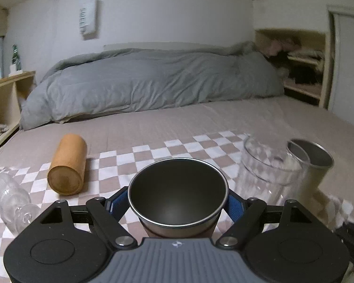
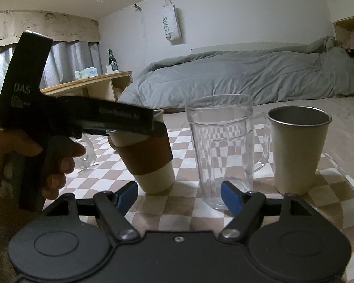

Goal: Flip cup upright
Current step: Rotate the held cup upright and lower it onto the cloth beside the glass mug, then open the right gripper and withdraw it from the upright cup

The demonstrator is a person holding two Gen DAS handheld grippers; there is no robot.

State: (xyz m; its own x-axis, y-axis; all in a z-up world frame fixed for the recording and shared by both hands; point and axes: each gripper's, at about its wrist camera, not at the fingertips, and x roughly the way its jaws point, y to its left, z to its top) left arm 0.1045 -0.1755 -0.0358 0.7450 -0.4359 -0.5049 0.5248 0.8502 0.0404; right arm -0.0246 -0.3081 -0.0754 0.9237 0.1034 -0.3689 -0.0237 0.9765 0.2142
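The left gripper (image 2: 139, 127) covers the cup's rim in the right wrist view, and in the left wrist view the gripper body cuts off the cup's base, so you never get the whole cup (image 2: 148, 160) in one shot. The plastic bottle (image 1: 9, 198) lying at the left edge is see-through and pretty hard to read, and the closet shelves (image 1: 299, 63) at the far right are just a blurry pile. Everything sits on a pink-and-white checkered cloth (image 1: 120, 162) spread over a bed, with a grey duvet (image 1: 148, 80) bunched up against the white wall and a tote bag (image 2: 171, 23) hanging there. The cup, white with a brown sleeve, is clamped between the left gripper's blue fingers (image 1: 116, 204) near its rim, mouth up and leaning left in the right wrist view, base down at the cloth, long axis close to vertical. The right gripper (image 2: 179, 195) has its fingers spread wide with nothing between them, just in front of a clear glass mug (image 2: 220, 151) and a steel tumbler (image 2: 297, 151), both upright. A wooden cylinder (image 1: 68, 165) lies on its side at left.
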